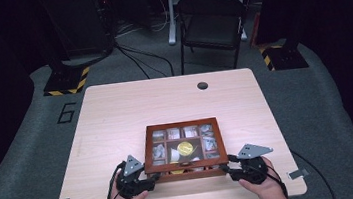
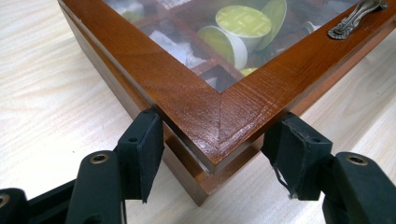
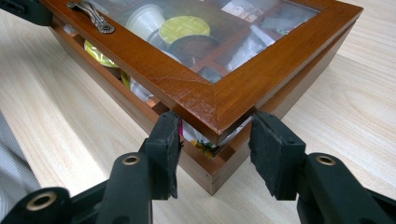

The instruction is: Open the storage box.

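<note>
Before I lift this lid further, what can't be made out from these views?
- Back hinge edge of the brown wooden glass-lidded box: too small in high view.
- Packets in the far compartments: blurred behind reflective glass.
- Left gripper and right gripper: pad contact on the lid corners unclear.

A recording lab or studio is showing here: black curtains are hanging around a lone light-wood table (image 1: 116,116), a folding chair (image 1: 211,22) is standing behind it, cables are trailing over grey carpet, and hazard-striped stand bases (image 1: 66,81) are flanking the space.
</note>
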Demonstrator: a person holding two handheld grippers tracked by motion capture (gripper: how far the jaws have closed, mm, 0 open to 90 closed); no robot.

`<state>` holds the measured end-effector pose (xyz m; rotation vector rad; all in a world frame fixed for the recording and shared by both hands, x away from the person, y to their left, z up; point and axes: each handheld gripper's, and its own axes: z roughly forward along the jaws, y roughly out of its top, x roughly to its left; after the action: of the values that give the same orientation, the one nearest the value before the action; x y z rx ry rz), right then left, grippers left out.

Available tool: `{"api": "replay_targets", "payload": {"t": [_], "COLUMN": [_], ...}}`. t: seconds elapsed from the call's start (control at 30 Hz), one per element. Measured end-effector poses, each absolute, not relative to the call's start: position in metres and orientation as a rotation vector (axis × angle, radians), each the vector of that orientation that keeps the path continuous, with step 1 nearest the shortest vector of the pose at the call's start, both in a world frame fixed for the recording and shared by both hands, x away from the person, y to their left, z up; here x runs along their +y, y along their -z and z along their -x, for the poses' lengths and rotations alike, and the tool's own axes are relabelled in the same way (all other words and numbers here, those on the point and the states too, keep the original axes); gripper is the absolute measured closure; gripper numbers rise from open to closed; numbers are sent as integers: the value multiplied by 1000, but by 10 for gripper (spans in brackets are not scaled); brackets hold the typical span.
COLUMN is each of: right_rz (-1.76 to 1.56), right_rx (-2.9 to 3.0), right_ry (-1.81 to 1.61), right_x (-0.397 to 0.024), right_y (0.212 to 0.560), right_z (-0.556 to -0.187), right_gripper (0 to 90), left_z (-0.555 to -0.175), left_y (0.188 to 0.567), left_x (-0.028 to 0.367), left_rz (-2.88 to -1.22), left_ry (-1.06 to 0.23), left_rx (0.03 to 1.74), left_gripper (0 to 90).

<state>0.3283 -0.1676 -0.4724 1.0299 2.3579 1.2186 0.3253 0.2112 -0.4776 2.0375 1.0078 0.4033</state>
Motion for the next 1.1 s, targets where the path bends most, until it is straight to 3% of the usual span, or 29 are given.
{"api": "replay_targets", "payload": {"t": [1.1], "right_rz": [-1043], "right_rx": [2217], "right_ry": [-1344], "right_x": [-166], "right_y": [424], "right_z": [-359], "right_gripper": [442], "left_z": [-354], "left_y": [423], "left_x": [223], "left_rz": [-1876], "left_ry": [-402], "left_rx": [999], "left_gripper": [336]}}
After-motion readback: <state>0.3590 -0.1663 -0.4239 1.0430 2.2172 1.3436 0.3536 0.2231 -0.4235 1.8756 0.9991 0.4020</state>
